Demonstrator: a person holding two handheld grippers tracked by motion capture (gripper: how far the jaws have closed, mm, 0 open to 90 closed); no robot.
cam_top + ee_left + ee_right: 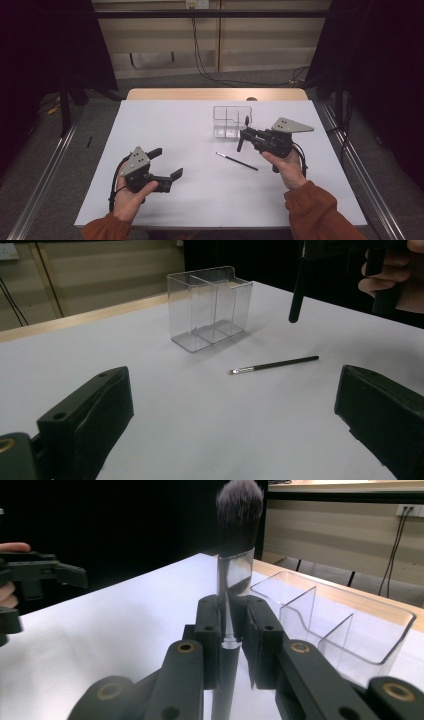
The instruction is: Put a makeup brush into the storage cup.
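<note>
My right gripper (245, 134) is shut on a large makeup brush (235, 565), which stands upright with its fluffy bristles on top and its black handle (298, 295) hanging below the jaws. It hovers just in front of a clear plastic organizer (231, 120) with several compartments, seen also as the organizer (210, 305) and the organizer (340, 625). A thin black brush (237, 161) lies flat on the white table, the same thin brush (274, 365) with its tip toward me. My left gripper (167, 164) is open at the front left, nothing between its jaws.
The white table top (175, 125) has a wooden strip along its far edge. Black curtains hang on both sides and cables run down the back wall. Metal rails flank the table on the floor.
</note>
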